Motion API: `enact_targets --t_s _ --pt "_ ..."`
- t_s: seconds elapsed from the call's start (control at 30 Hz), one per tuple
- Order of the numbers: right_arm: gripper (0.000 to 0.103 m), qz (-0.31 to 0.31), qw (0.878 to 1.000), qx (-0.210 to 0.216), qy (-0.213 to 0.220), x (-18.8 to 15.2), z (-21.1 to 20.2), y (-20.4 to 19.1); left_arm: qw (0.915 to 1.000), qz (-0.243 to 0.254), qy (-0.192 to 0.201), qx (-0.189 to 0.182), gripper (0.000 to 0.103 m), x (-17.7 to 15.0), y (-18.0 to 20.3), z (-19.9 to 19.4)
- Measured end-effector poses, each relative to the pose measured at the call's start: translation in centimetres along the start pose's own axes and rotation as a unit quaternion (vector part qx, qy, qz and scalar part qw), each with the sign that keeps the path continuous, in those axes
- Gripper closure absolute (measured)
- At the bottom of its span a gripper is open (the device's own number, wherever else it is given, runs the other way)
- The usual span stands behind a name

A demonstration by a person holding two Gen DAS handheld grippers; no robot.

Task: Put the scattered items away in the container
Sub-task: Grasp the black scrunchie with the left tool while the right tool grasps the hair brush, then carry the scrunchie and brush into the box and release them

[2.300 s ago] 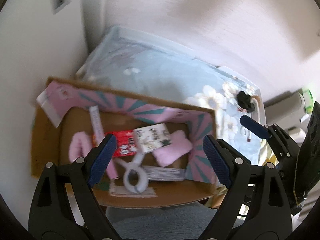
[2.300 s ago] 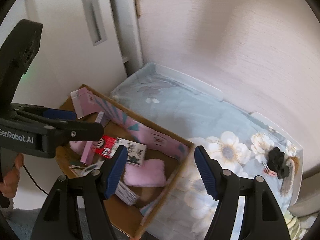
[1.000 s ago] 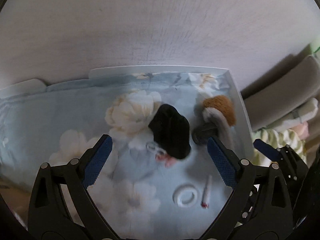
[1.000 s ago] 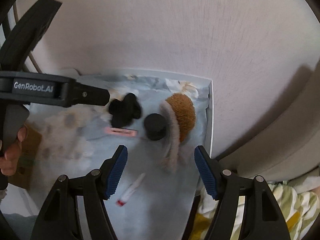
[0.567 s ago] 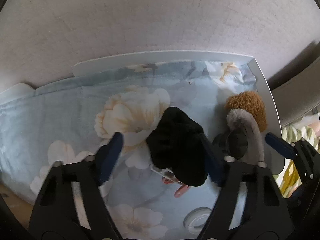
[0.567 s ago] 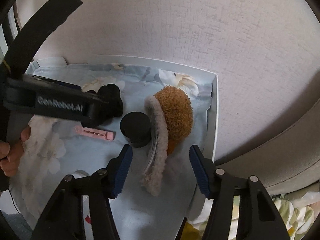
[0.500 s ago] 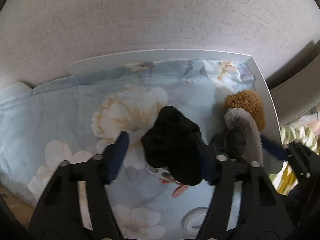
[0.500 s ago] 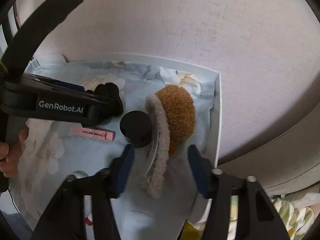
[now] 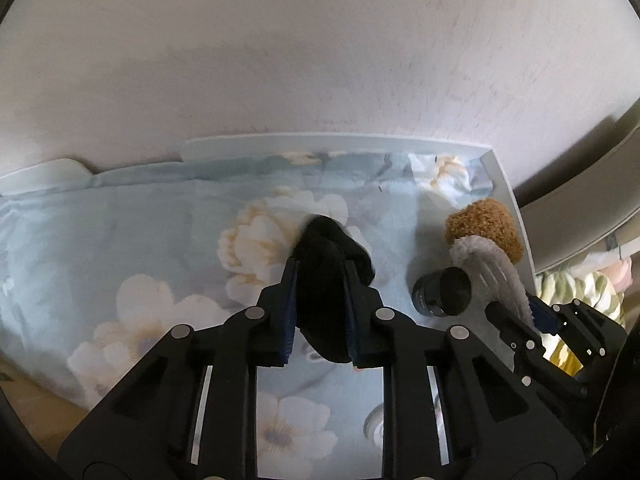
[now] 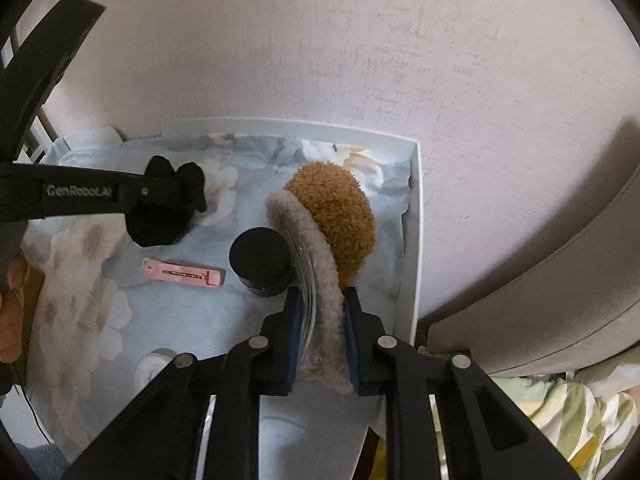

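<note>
My left gripper [image 9: 319, 304] is shut on a black fabric scrunchie [image 9: 325, 264] that lies on the floral blue cloth [image 9: 120, 248]; it also shows in the right wrist view [image 10: 168, 208]. My right gripper [image 10: 319, 312] is shut on the grey fuzzy band [image 10: 320, 248] of a brown fuzzy earmuff [image 10: 336, 216] near the tray's right rim. A black round jar [image 10: 260, 260] and a pink hair clip [image 10: 182, 273] lie between the two grippers. The cardboard container is out of view.
The white tray rim [image 10: 412, 216] runs along the right, with the wall [image 10: 320, 60] close behind. A white tape ring [image 10: 150, 368] lies near the front. A grey cushion [image 10: 540, 300] and striped fabric [image 10: 568, 412] are to the right.
Both grippers moved from the cardboard box to the right end of the tray, went down and closed: the left on the scrunchie, the right on the earmuff band.
</note>
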State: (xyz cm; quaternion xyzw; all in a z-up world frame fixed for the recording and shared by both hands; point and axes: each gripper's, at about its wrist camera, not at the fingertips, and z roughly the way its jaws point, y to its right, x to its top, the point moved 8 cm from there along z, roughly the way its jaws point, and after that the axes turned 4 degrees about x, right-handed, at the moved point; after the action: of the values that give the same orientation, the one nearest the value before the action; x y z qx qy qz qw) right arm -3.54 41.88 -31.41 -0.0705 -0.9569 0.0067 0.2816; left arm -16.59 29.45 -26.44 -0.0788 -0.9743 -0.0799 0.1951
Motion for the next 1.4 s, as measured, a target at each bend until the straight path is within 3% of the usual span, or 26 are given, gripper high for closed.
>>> enact_targets --t_s 0.2,0.43,0.63,0.8,1.13,1.4 --pt "0.085 0.022 0.999 -0.009 0.026 0.3 -3.9 -0.2 0.999 -0.023 0.029 -0.025 0.087 -0.1 -1.4 -6.2" --pt "0.085 0.034 0.997 0.003 0.074 1.3 -12.5 -2.0 0.9952 -0.039 0.079 -0.042 0.087 -1.3 -5.4 -16.4" --pt "0.085 0.004 0.994 0.01 0.105 2.1 -18.5 -5.8 0.9916 -0.058 0.113 -0.023 0.087 -5.0 -12.1 -23.3" --pt "0.085 -0.02 0.991 0.048 0.124 3.3 -21.2 -10.6 0.9893 -0.1 0.107 -0.002 0.087 -9.3 -19.6 -26.3" --pt "0.085 -0.13 0.974 0.156 0.099 5.7 -18.6 -25.8 0.9797 -0.168 0.096 0.052 0.087 -13.8 -31.4 -27.9" --pt "0.085 -0.211 0.95 0.228 0.029 2.4 -14.1 -38.4 0.9783 -0.188 0.058 0.064 0.087 -17.0 -35.2 -25.3"
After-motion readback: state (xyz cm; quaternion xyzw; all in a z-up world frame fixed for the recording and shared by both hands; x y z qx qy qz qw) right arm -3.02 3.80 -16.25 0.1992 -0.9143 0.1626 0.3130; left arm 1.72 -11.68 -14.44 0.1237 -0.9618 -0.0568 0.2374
